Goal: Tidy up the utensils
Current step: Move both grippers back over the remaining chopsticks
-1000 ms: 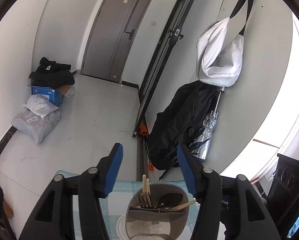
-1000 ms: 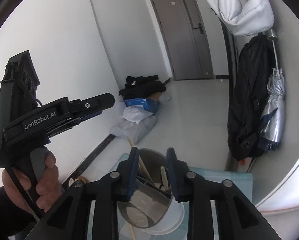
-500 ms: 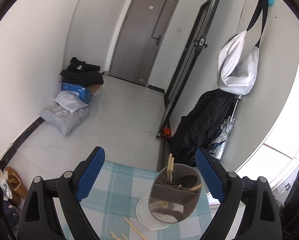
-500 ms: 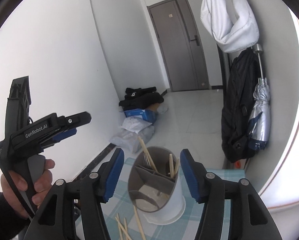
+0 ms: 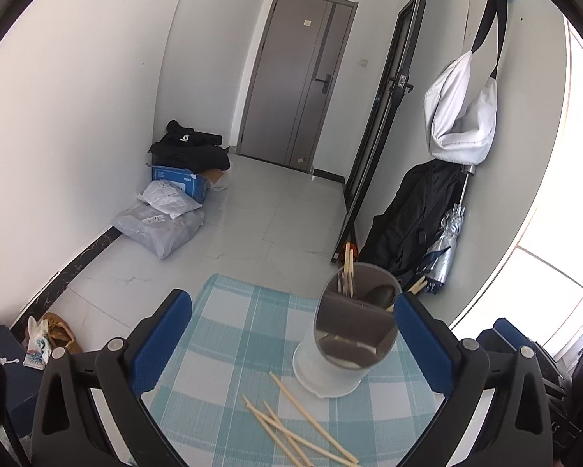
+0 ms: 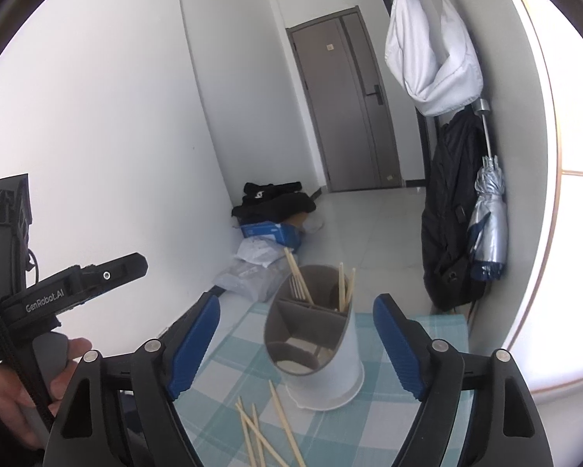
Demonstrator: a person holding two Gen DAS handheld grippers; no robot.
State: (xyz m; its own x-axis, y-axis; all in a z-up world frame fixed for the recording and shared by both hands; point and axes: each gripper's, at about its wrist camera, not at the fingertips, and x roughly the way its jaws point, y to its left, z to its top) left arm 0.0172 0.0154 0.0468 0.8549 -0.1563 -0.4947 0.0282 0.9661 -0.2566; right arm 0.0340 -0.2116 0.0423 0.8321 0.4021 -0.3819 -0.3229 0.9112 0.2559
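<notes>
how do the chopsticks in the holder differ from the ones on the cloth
The chopsticks in the holder stand nearly upright, lower ends hidden inside the divided holder. The loose chopsticks lie flat and crossed on the checked cloth, fully exposed. Both sets are pale wooden sticks.

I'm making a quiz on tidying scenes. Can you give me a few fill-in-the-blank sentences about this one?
1. The loose chopsticks lie on a ____ tablecloth.
2. The utensil holder is split into ____ by grey dividers.
3. The jaws of the left gripper and the right gripper are both ____.

Missing words: checked; compartments; open
</notes>
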